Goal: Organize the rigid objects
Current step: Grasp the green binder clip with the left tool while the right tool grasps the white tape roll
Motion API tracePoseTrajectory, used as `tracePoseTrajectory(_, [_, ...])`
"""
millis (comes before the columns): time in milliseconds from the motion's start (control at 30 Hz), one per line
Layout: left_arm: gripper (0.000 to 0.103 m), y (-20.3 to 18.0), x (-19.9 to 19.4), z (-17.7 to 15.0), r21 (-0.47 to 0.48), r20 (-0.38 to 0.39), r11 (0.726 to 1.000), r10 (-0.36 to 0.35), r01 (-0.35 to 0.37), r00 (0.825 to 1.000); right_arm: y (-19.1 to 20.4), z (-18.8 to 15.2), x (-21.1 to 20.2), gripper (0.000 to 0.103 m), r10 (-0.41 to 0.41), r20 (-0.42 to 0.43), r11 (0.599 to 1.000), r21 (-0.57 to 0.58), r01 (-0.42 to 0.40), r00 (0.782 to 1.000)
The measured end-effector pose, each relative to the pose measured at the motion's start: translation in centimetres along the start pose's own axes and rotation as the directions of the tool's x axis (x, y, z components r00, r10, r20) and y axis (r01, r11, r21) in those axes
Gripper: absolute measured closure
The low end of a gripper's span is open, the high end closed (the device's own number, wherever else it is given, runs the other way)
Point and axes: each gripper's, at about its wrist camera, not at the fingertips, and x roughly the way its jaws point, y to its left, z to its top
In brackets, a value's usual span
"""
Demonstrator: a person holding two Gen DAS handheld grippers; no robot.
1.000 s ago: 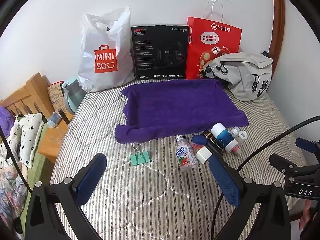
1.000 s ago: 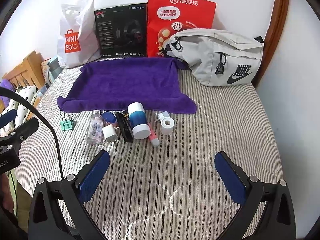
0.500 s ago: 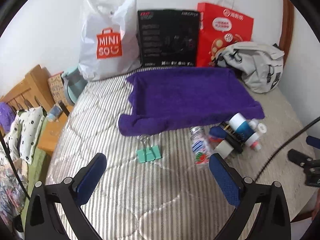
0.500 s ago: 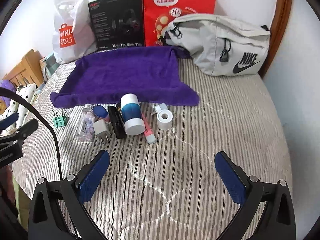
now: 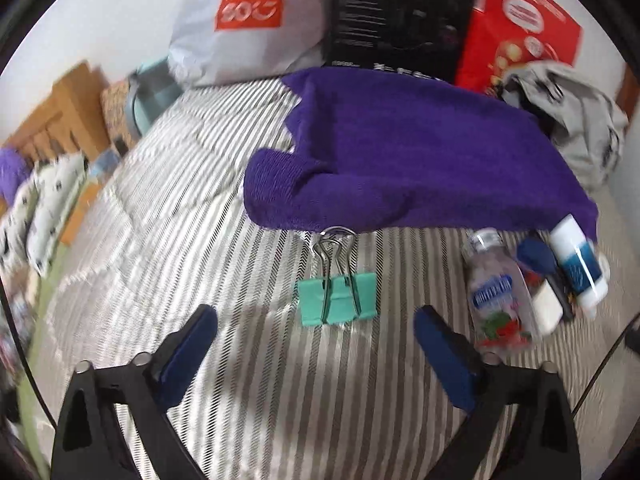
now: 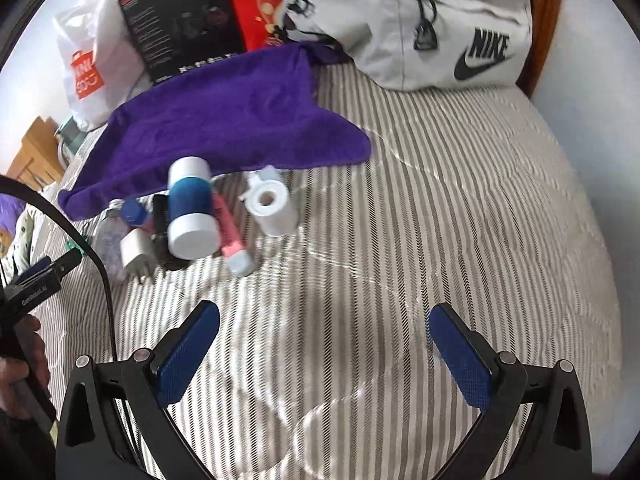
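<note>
the left gripper (image 5: 316,320) hangs over the striped quilted bed cover (image 5: 180,184), its blue-padded fingers (image 5: 188,344) wide apart, empty. a mint-green metal binder clip (image 5: 338,298) lies flat just ahead at 12 o'clock, wire handles reaching the rumpled purple towel (image 5: 400,160). the right gripper (image 6: 326,332) is spread wide too, gripping nothing; at its 10 o'clock sits a huddle: white-and-blue cylindrical bottle (image 6: 191,216), white tape roll (image 6: 272,204), pink tube (image 6: 230,236), white plug adapter (image 6: 134,252).

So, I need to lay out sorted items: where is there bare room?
The purple towel is bare on top. Striped bedding right of the white roll, below the grey bag, is free. Crowded: the cluster around the blue-and-white bottle.
</note>
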Motion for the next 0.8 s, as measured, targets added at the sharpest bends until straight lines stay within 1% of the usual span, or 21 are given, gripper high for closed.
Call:
tracePoseTrajectory(100, [0.018, 0.3, 1.2, 0.0, -0.036, -0.014, 0.999, -0.006, 0.006, 1.000, -1.0, 0.4, 0.7, 0.000, 0.016, -0.002, 0.999, 0.034, -0.016, 1.000])
tracePoseTrajectory(200, [0.024, 0.0, 1.5, 0.1, -0.014, 0.004, 1.000, 0.027, -0.027, 1.000, -1.7, 0.9, 1.3, 0.000, 0.028, 0.002, 0.998, 0.050, -0.028, 1.000])
tracePoseTrajectory(300, [0.029, -0.3, 1.5, 0.2, -0.007, 0.010, 1.000, 0.030, -0.030, 0.999, -2.1, 1.5, 1.7, 0.000, 0.039, 0.012, 0.998, 0.057, -0.040, 0.999])
tracePoseTrajectory(367, [0.042, -0.5, 1.4, 0.2, 0.003, 0.019, 1.000, 0.019, -0.019, 1.000, -2.2, 2.0, 2.1, 0.002, 0.048, 0.011, 0.997, 0.057, -0.049, 0.999])
tracePoseTrajectory(400, [0.046, -0.6, 1.2, 0.1, 0.010, 0.023, 1.000, 0.014, -0.014, 1.000, -2.2, 2.1, 2.2, 0.002, 0.054, 0.016, 0.997, 0.053, -0.055, 0.998])
tracePoseTrajectory(467, [0.063, -1.0, 0.9, 0.0, 0.029, 0.030, 1.000, -0.008, 0.007, 1.000, -2.0, 2.8, 2.5, 0.002, 0.069, 0.029, 0.997, 0.039, -0.070, 0.997])
tracePoseTrajectory(600, [0.063, -1.3, 0.7, -0.3, 0.057, 0.039, 0.998, -0.019, 0.017, 0.999, -0.7, 3.7, 2.9, 0.003, 0.084, 0.053, 0.996, -0.024, -0.083, 0.995])
tracePoseTrajectory(700, [0.063, -1.2, 0.7, -0.2, 0.054, 0.039, 0.998, -0.023, 0.021, 0.999, 0.3, 4.1, 3.7, 0.004, 0.107, 0.066, 0.992, -0.071, -0.102, 0.992])
tracePoseTrajectory(733, [0.063, -1.2, 0.7, -0.2, 0.055, 0.037, 0.998, -0.024, 0.022, 0.999, 0.6, 4.2, 4.1, 0.009, 0.102, 0.062, 0.992, -0.082, -0.096, 0.993])
tracePoseTrajectory(767, [0.063, -1.2, 0.7, -0.1, 0.055, 0.035, 0.998, -0.023, 0.021, 0.999, 0.9, 4.3, 4.5, 0.018, 0.097, 0.060, 0.991, -0.095, -0.091, 0.993])
tracePoseTrajectory(800, [0.063, -1.2, 0.8, -0.1, 0.056, 0.034, 0.998, -0.024, 0.022, 0.999, 1.2, 4.3, 5.0, 0.020, 0.094, 0.060, 0.990, -0.106, -0.088, 0.994])
